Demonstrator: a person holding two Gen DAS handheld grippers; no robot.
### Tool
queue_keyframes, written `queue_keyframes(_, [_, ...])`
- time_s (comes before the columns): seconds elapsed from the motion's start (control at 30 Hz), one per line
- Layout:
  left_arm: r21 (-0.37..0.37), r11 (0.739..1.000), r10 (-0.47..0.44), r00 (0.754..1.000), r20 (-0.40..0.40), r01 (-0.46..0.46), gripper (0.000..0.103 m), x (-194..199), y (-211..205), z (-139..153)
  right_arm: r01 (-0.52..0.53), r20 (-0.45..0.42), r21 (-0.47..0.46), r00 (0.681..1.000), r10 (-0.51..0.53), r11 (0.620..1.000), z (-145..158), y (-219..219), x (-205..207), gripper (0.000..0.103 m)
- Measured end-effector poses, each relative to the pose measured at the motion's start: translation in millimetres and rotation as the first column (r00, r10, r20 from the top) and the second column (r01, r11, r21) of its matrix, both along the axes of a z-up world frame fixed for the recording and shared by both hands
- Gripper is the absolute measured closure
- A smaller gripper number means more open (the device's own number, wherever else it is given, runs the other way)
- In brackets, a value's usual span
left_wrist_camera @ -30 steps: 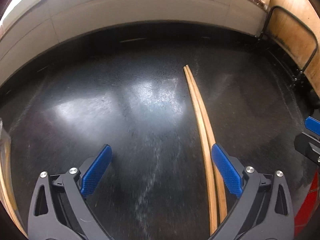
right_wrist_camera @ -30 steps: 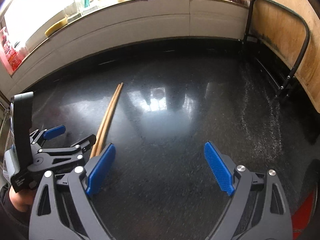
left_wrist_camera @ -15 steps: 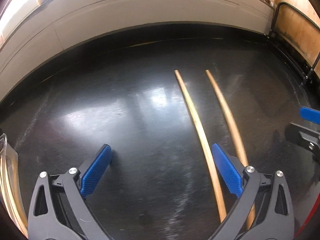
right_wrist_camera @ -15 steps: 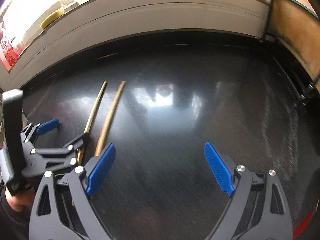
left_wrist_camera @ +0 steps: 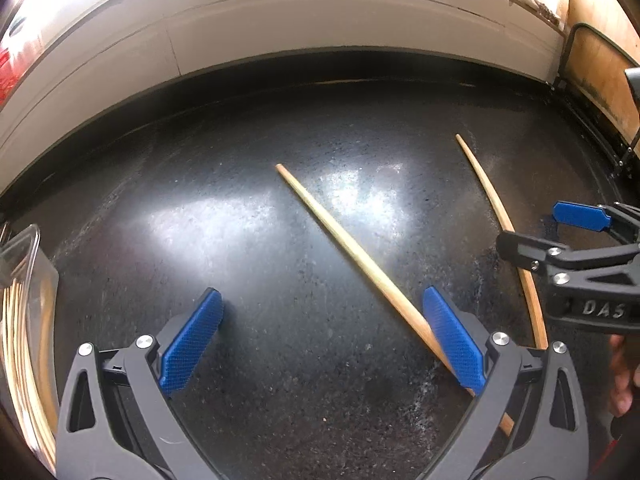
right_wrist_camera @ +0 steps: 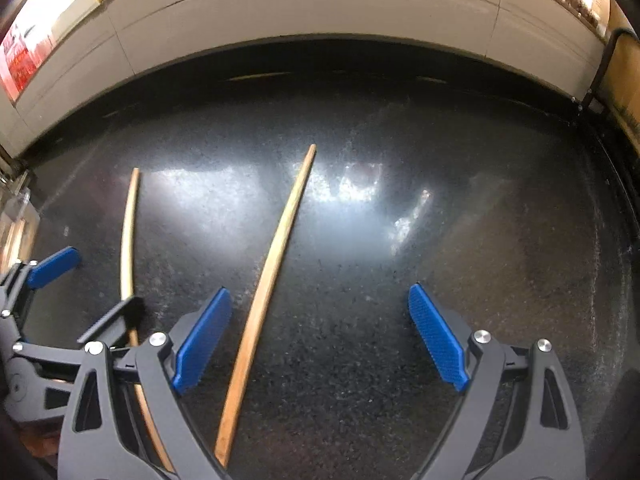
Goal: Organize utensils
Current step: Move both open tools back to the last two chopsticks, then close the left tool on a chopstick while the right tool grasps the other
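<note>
Two wooden chopsticks lie apart on the black counter. In the left wrist view one chopstick [left_wrist_camera: 344, 240] runs diagonally between my open left gripper's [left_wrist_camera: 320, 340] jaws, its thick end passing under the right finger. The other chopstick [left_wrist_camera: 496, 208] lies further right, under the right gripper [left_wrist_camera: 540, 232], which is seen from the side. In the right wrist view my open right gripper [right_wrist_camera: 320, 336] hovers over one chopstick [right_wrist_camera: 272, 264], which lies between the jaws near the left finger. The second chopstick [right_wrist_camera: 128, 232] lies to the left by the left gripper [right_wrist_camera: 84, 292]. Both grippers are empty.
A clear plastic container [left_wrist_camera: 24, 300] holding wooden sticks stands at the left edge. A white tiled ledge [left_wrist_camera: 320, 24] borders the counter at the back. A black metal rack [left_wrist_camera: 592, 80] and wooden board stand at the right.
The two chopsticks, side by side a second ago, have spread apart into a wide V. Both grippers have shifted so that each has a chopstick near or between its jaws.
</note>
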State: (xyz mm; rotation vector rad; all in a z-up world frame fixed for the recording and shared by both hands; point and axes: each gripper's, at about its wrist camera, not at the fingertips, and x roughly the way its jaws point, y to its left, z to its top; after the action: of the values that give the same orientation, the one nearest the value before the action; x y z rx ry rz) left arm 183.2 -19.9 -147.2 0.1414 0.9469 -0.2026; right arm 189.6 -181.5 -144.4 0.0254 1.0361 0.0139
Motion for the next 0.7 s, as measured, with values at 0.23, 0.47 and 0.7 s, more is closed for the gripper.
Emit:
queue_keyframes(0.23, [0.003, 1.000, 0.019, 1.000, -0.015, -0.019, 0.006, -7, 1, 1, 0.017, 0.022, -0.006, 1.000, -0.016, 1.000, -6, -23, -14, 0.011])
queue_keyframes(0.47, [0.000, 0.998, 0.062, 0.998, -0.015, -0.062, 0.006, -16, -1, 1, 0.035, 0.030, -0.001, 0.999, -0.035, 0.999, -7, -40, -27, 0.012])
queue_keyframes(0.7, [0.001, 0.998, 0.061, 0.998, -0.015, -0.061, 0.010, -28, -10, 2, 0.019, 0.043, 0.005, 0.999, -0.020, 1.000, -1, -40, -42, 0.025])
